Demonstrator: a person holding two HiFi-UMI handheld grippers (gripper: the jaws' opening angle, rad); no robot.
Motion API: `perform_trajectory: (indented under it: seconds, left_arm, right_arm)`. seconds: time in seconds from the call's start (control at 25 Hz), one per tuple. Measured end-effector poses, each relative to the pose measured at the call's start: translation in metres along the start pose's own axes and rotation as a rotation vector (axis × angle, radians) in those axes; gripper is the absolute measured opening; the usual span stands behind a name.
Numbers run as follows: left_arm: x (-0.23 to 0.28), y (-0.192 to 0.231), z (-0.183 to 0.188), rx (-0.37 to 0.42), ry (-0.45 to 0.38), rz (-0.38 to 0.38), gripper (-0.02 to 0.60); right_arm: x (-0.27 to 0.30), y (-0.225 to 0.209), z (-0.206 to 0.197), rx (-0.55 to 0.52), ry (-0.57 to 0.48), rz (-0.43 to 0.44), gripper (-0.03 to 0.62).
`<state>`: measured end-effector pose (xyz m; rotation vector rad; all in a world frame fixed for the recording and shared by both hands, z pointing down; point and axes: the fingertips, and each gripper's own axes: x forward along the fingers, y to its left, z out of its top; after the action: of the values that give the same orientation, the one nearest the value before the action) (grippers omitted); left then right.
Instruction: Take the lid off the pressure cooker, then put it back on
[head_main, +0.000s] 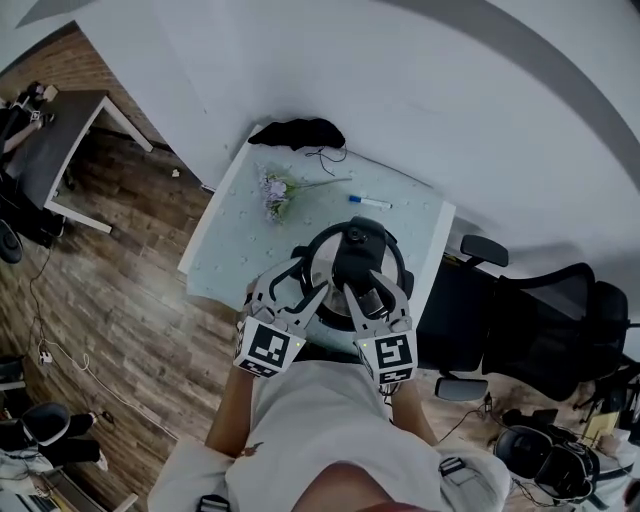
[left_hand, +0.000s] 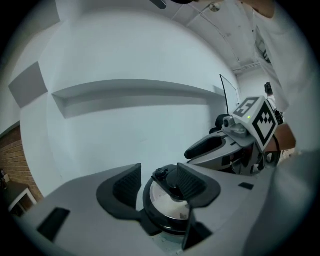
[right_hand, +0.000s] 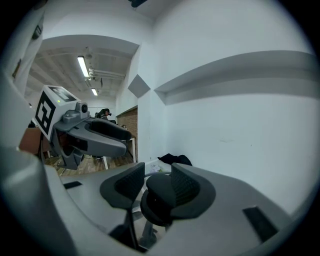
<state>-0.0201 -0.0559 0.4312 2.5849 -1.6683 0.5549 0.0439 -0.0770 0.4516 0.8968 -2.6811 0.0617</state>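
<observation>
The pressure cooker (head_main: 325, 255) stands near the front edge of the pale table (head_main: 225, 250). Its steel lid (left_hand: 162, 202) is on, and its black handle (head_main: 362, 255) points toward me. My left gripper (head_main: 315, 282) hovers at the cooker's near left side. Its jaws stand at their narrowest and hold nothing; the left gripper view (left_hand: 159, 182) shows the lid beyond the gap. My right gripper (head_main: 363, 292) is over the handle's near end, jaws just as narrow. In the right gripper view (right_hand: 158, 182) the handle end (right_hand: 157, 200) shows through the gap, with light between it and the left pad.
On the table's far half lie a bunch of purple flowers (head_main: 275, 190), a blue-capped marker (head_main: 370, 202) and a black cloth (head_main: 298, 132). A black office chair (head_main: 520, 300) stands right of the table, a dark desk (head_main: 60, 150) at far left.
</observation>
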Motion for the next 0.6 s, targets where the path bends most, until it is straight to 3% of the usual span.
perform_trajectory:
  seconds: [0.32, 0.6]
  left_arm:
    - [0.035, -0.009, 0.006, 0.027, 0.001, -0.182, 0.223]
    - [0.058, -0.026, -0.002, 0.087, 0.01, -0.395, 0.229]
  right_arm:
    - [0.001, -0.024, -0.004, 0.056, 0.028, -0.11, 0.166]
    - [-0.005, -0.042, -0.013, 0.118, 0.055, -0.287, 0.164]
